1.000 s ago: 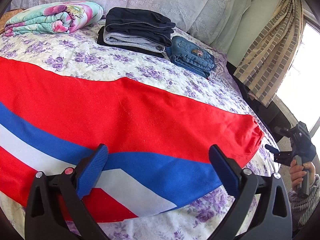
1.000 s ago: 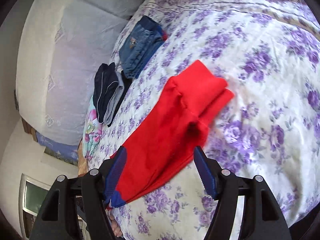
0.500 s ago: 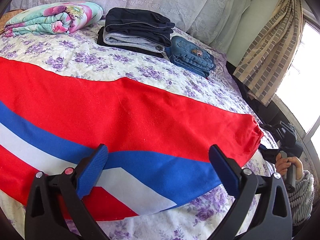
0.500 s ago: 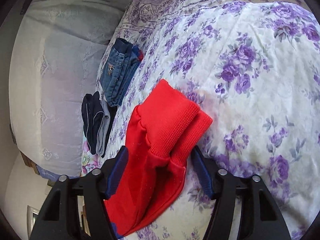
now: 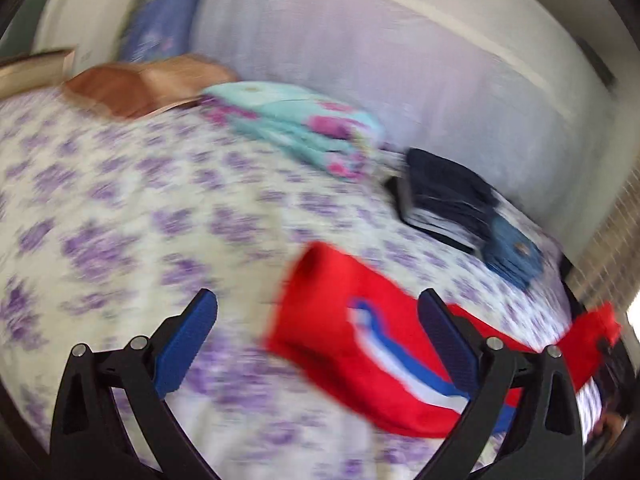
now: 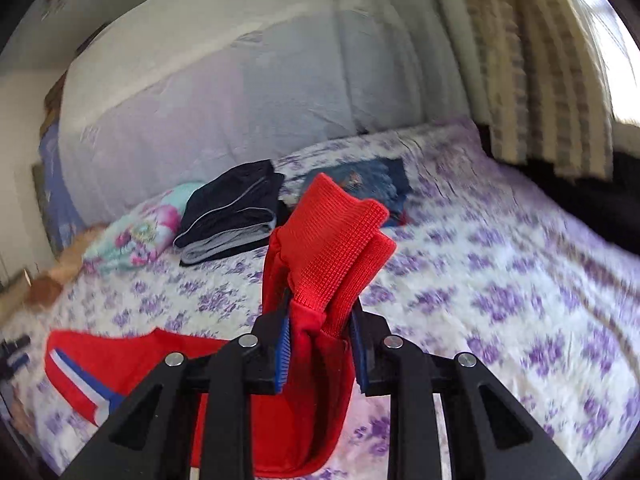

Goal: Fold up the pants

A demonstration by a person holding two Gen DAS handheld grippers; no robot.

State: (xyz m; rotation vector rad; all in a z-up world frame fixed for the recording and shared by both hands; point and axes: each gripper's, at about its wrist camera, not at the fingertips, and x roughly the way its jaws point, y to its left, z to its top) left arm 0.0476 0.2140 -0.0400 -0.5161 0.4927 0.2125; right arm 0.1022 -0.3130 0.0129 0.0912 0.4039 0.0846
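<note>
The red pants (image 5: pixel 344 344) with a blue and white side stripe lie on the flowered bedspread (image 5: pixel 100 220). In this blurred left wrist view my left gripper (image 5: pixel 316 336) is open, and the pants' near end lies just beyond its right finger (image 5: pixel 444 340). In the right wrist view the jaws of my right gripper (image 6: pixel 320 344) are closing. The bunched ribbed cuffs (image 6: pixel 336 232) are pinched between the blue pads and held up off the bed. The rest of the pants (image 6: pixel 100 360) trails down to the lower left.
Along the headboard lie a folded floral blanket (image 5: pixel 304 132), a stack of dark folded clothes (image 5: pixel 444 196) and folded jeans (image 5: pixel 516 256). A brown pillow (image 5: pixel 148 84) sits at the far left. A checked curtain (image 6: pixel 540 60) hangs by the window on the right.
My right gripper has closed on the cuffs, rolled upright and lifted them off the bed. The left gripper has swung fast along the pants, so their other end now lies ahead.
</note>
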